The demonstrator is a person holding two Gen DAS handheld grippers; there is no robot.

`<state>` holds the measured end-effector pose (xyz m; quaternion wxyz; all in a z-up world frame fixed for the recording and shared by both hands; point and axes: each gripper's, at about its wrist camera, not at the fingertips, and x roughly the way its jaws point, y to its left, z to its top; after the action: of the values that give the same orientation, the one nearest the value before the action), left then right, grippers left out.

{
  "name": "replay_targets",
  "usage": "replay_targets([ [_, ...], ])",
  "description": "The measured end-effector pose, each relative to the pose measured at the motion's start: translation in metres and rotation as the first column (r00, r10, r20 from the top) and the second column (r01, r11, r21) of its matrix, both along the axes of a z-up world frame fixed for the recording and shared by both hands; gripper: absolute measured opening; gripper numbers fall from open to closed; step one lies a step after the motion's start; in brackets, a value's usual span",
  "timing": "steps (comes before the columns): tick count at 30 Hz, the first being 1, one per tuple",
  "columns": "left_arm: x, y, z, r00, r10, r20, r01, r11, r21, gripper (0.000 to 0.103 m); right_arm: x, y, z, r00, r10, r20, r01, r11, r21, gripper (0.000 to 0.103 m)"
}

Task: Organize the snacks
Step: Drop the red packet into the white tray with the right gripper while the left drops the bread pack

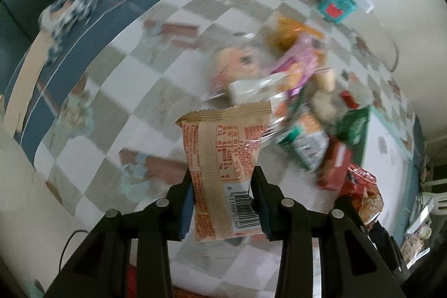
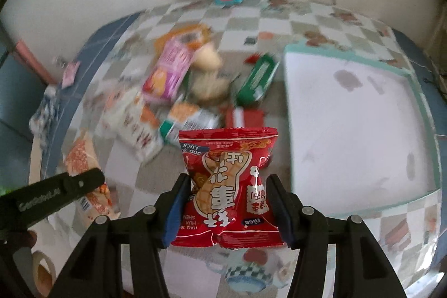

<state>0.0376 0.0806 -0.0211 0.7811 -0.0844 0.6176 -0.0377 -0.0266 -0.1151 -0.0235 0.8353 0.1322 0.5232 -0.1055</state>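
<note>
Above checkered table [image 2: 321, 16] | left gripper [image 1: 223, 180] pinching tan packet [image 1: 223, 158] | right gripper [image 2: 227, 183] pinching red packet [image 2: 229, 186] | advising level carrying toward white tray [image 2: 349, 108], releasing low.

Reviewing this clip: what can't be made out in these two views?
- Snack pile, left wrist view: motion blur, labels unreadable.
- Same pile, right wrist view: blurred, pack count unclear.
- Beige pack front: only its back faces the left gripper camera.
- Red pack's lower edge: fingers cover its sides.

Black fingers [image 2: 276, 203], blue pads [image 2: 171, 217], silver screws.
</note>
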Motion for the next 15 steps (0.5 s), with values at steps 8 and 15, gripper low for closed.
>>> replay_targets([
  [8, 0.029, -0.075, 0.033, 0.991, -0.126, 0.047, 0.126, 0.992, -0.009, 0.040, 0.017, -0.067, 0.009, 0.975, -0.221, 0.006, 0.221, 0.975, -0.019, 0.059],
  [15, 0.044, -0.147, 0.037, 0.971, -0.225, 0.075, 0.226, 0.974, -0.007, 0.040, 0.014, -0.125, 0.006, 0.930, -0.368, -0.002, 0.368, 0.929, -0.030, 0.059],
])
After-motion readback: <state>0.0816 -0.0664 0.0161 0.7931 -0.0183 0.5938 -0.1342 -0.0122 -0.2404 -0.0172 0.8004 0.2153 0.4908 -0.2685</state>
